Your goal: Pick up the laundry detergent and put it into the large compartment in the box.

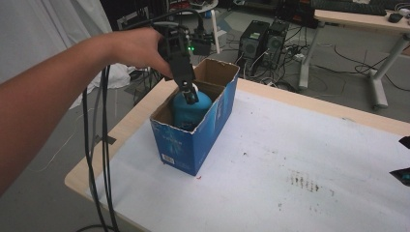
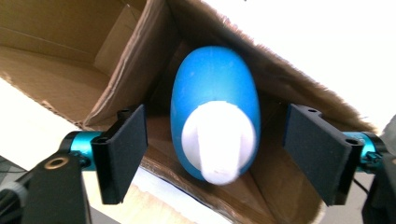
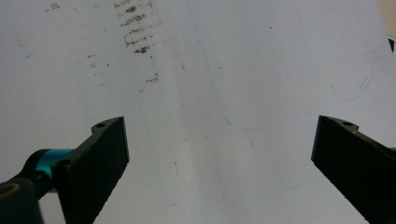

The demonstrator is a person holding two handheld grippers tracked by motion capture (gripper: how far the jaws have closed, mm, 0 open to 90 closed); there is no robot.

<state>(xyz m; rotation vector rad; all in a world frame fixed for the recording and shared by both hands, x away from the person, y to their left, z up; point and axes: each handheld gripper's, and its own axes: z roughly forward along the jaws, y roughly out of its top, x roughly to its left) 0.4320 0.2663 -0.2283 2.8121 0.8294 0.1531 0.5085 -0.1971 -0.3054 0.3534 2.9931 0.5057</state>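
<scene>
An open-topped blue cardboard box [image 1: 193, 145] stands on the white-covered table [image 1: 300, 145] near its left end. Inside it a blue bottle [image 1: 189, 110] with a white cap stands upright. A person's left hand holds my left gripper [image 1: 190, 94] pointing down into the box, just over the bottle's top. In the left gripper view the bottle [image 2: 215, 88] sits between the two pads with a gap on each side, so my left gripper [image 2: 215, 149] is open. My right gripper [image 3: 219, 163] is open over the bare white sheet [image 3: 210, 70], its black tips [image 1: 404, 158] at the table's right edge.
Black cables [image 1: 96, 159] hang from the left gripper past the table's left edge. Brown smudges [image 1: 302, 181] mark the sheet at the right. On the floor behind are computer towers [image 1: 263, 38] with loose wires, and a desk [image 1: 367, 21] at the back right.
</scene>
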